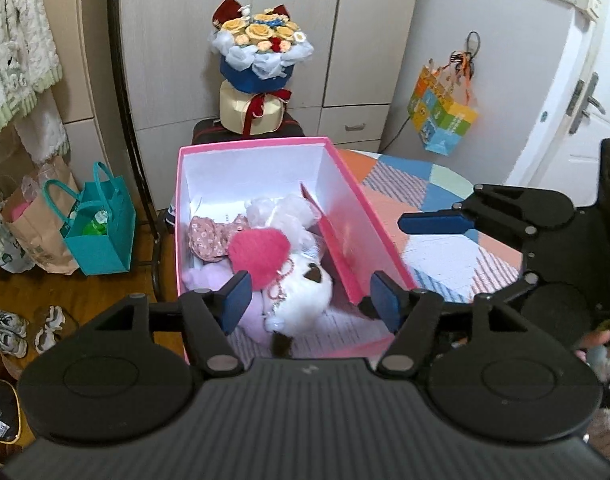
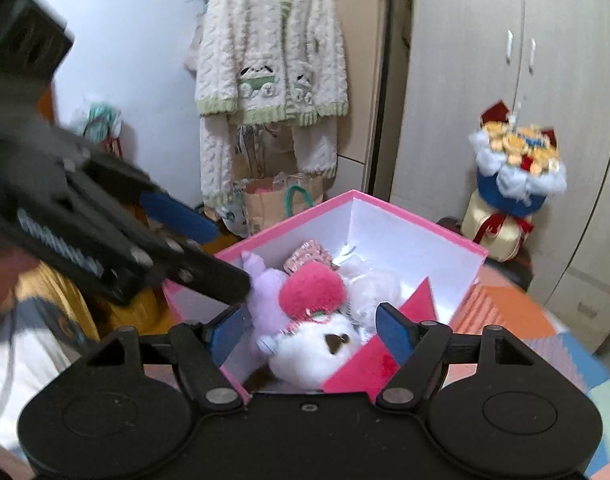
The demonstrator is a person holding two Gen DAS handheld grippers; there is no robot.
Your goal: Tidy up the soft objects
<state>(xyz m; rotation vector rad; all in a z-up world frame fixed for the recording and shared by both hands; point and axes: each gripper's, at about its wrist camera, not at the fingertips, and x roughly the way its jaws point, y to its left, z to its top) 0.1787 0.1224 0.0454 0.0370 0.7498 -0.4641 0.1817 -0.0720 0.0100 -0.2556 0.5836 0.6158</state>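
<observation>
Your left gripper point(image 1: 311, 300) hangs over the near end of the pink box point(image 1: 209, 148), fingers apart and nothing between them. Your right gripper point(image 2: 309, 330) matches it, fingers spread and empty, looking down into the same box from the other side. The box stands on the patchwork-covered surface point(image 1: 445, 256). Inside, the soft things are piled together: the white plush point(image 1: 305, 292) lies nearest you, the pink fluffy heart point(image 1: 257, 254) rests on top beside it, the lilac plush point(image 2: 265, 300) is tucked against the box's side wall, and the floral fabric piece point(image 1: 209, 236) and a white frilly bundle point(image 1: 281, 212) sit deeper in. A pink flap point(image 1: 345, 240) leans inward along one side of the box. Beyond the box, a flower bouquet point(image 1: 261, 48) stands against the wardrobe point(image 1: 177, 60).
</observation>
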